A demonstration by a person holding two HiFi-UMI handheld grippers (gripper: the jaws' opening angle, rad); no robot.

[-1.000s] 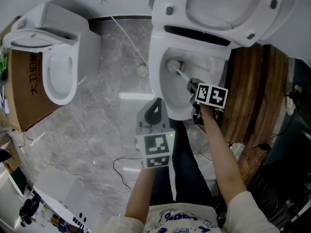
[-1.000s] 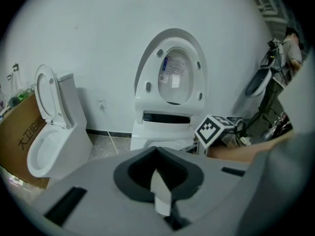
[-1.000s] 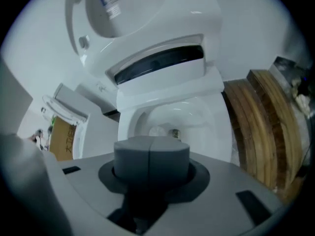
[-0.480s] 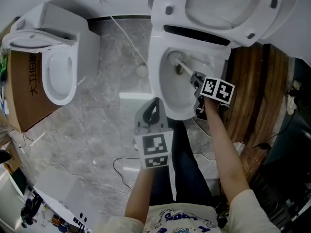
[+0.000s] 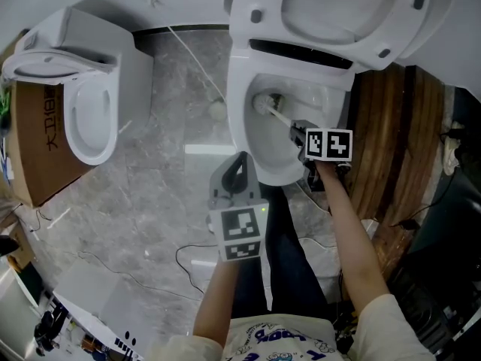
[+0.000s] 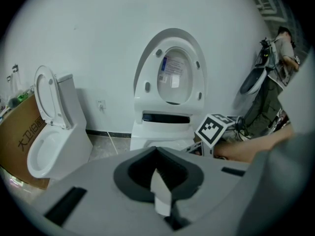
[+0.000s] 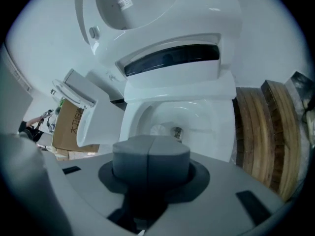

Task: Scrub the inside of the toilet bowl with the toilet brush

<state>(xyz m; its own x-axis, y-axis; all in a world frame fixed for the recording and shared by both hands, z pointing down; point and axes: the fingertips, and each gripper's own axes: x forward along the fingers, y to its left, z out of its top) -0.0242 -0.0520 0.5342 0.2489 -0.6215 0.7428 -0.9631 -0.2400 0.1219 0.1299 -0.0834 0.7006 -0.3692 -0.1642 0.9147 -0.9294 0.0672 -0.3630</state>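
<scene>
Mid-scrub imo: right gripper (image 5: 295,131) is clamped on the toilet brush (image 5: 264,104) handle, with the bristle head just ahead of it, down in the toilet bowl (image 5: 239,119). Left gripper (image 5: 240,173) hangs back, pinched closed on nothing. Next move probably needs sweeping the head round the bowl wall.

The wall (image 6: 98,43) is white, with 1 small socket (image 6: 102,103) low down. A black strip (image 5: 180,28) runs along where the wall meets the floor (image 5: 158,194). The floor is grey stone with pale swirls, and a bright patch of light (image 5: 207,150) shines on it. A 2nd toilet (image 5: 128,59) stands at the left with its lid up. A brown box (image 5: 41,138) sits just beside it. Brown wood (image 5: 391,134) is at the right. Thin wires (image 5: 177,258) trail over the floor.
</scene>
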